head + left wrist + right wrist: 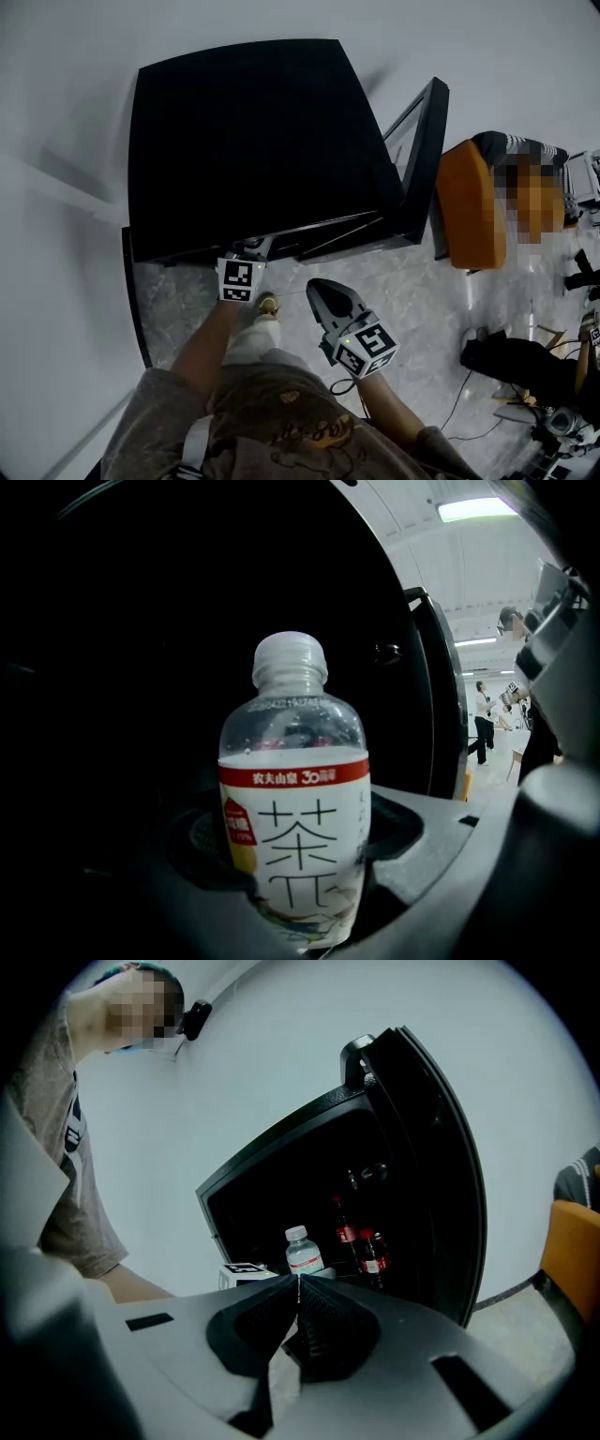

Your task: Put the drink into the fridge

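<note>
A clear drink bottle (295,799) with a white cap and a red-banded white label stands upright between the jaws of my left gripper (300,864), which is shut on it. In the head view the left gripper (248,251) reaches under the top front edge of the black fridge (253,141), and the bottle is hidden there. From the right gripper view the bottle (304,1255) sits at the fridge's dark opening. My right gripper (298,1288) is shut with nothing in it, hanging back to the right of the left one (312,285).
The fridge door (422,159) stands open to the right, with two red-labelled cola bottles (364,1249) inside. An orange chair (464,206) with a seated person is beyond the door. Cables and gear (525,375) lie on the marble floor at lower right.
</note>
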